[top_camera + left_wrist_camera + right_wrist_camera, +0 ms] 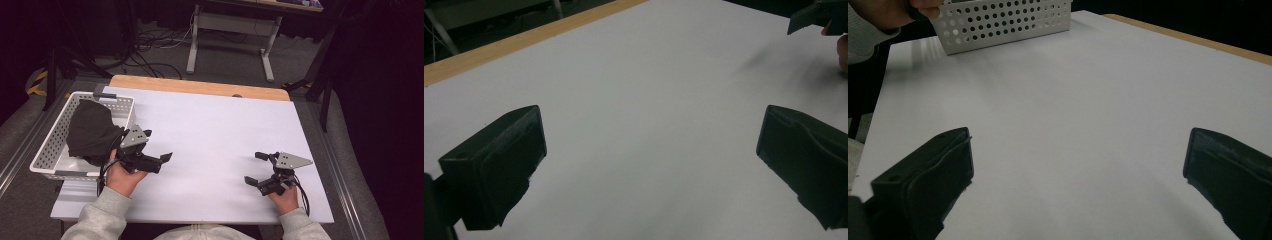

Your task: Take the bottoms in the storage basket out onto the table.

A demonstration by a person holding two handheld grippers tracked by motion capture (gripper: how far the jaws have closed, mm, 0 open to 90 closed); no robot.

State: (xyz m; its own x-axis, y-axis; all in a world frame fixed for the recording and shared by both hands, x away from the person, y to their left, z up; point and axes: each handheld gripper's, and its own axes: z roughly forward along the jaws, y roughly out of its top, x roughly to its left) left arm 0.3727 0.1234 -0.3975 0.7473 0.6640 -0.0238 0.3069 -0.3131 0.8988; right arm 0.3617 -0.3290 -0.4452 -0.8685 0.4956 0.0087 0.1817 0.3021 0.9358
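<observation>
Both claws hovered empty, jaws spread wide: the right claw (260,168), then the left claw (152,146) over the white desk (215,130). Just behind the left claw, a dark crumpled cloth (92,131) lay in the white perforated plastic basket (50,145); it looked soft, light, best pinched at a raised fold.

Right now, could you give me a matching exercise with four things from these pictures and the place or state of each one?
Things:
1. dark cloth
2. basket
3. left gripper
4. wooden strip

Places or states:
A. along the far edge of the table
B. open, with nothing between its jaws
C. white with holes, at the table's left edge
D. lying inside the basket

Pairs: 1-D, 2-C, 3-B, 4-A
</observation>
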